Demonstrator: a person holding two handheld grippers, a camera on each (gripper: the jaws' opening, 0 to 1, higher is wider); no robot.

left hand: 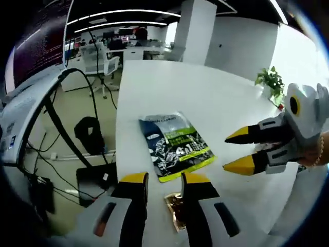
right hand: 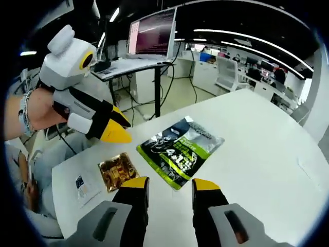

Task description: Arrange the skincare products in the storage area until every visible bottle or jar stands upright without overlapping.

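Your left claw [left hand: 160, 178] hangs just above the near edge of the white surface [left hand: 205, 98], its yellow-tipped jaws parted with nothing between them. A small gold foil packet [left hand: 177, 210] lies flat on the surface right between and below those jaws. Just beyond it lies a dark sachet with a bright green band [left hand: 175, 145], flat as well. Your right claw [right hand: 168, 183] hovers over the same surface with its jaws apart and empty; in the left gripper view it comes in from the right side, level with the green-banded sachet. From the right gripper view, the sachet sits just ahead of the jaws and the gold packet lies to its left, close but not touching. A small white card [right hand: 85, 186] rests further left, near the surface's corner.
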